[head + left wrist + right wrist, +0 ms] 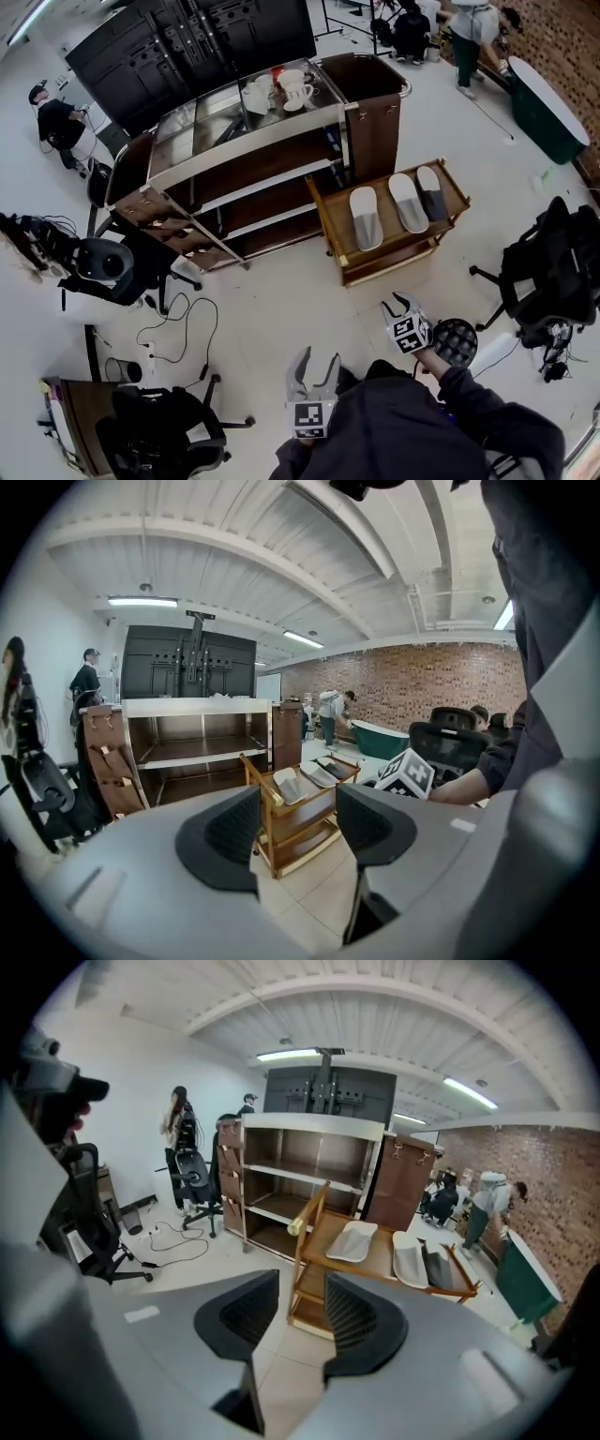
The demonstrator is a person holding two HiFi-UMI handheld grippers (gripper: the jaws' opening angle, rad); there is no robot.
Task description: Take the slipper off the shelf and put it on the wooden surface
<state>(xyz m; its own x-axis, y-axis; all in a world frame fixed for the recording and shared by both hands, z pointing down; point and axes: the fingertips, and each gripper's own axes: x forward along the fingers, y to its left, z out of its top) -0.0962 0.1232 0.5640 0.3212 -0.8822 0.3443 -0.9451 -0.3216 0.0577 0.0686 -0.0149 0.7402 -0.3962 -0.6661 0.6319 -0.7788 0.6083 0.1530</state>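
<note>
White cups (286,91) atop a large steel-shelved cart (244,155), with a black panel (187,37) behind it, a green tub (548,112) by the brick wall (562,37), a person (469,33) standing near the tub, black office chairs (553,267) to either side, and loose cables (173,328) on the white floor (281,309).

An open lab-like workroom is indicated by office chairs (553,262), a large black screen (187,37) (brick wall (562,37) behind).
</note>
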